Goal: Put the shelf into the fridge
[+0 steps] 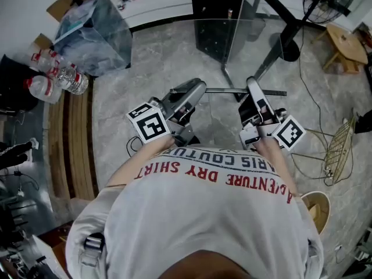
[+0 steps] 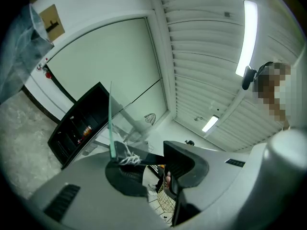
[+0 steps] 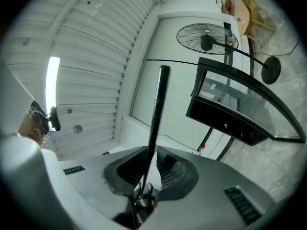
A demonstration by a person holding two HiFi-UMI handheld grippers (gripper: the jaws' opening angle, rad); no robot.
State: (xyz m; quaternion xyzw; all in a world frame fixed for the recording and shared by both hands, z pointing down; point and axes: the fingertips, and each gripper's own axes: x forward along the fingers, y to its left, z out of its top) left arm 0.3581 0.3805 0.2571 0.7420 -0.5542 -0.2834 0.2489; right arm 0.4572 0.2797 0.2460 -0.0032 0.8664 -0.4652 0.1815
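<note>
The shelf (image 1: pixel 232 51) is a clear glass pane with a dark bar along its near edge, held above the floor in front of me. My right gripper (image 1: pixel 254 89) is shut on it. In the right gripper view the dark edge of the shelf (image 3: pixel 156 123) runs up from between the narrow jaws of that gripper (image 3: pixel 149 159). My left gripper (image 1: pixel 195 89) is at the pane's near left corner. In the left gripper view its jaws (image 2: pixel 148 159) stand apart. The bar lies across them, and the greenish edge of the shelf (image 2: pixel 111 123) rises from one pad. The black fridge (image 1: pixel 215 10) stands just beyond.
A fan on a black stand (image 1: pixel 290 45) and a wooden stool (image 1: pixel 346 45) are at the right. A wire basket (image 1: pixel 340 150) and a cable lie on the floor nearby. Plastic bottles (image 1: pixel 58 80) and a clear bag (image 1: pixel 93 34) sit at the left.
</note>
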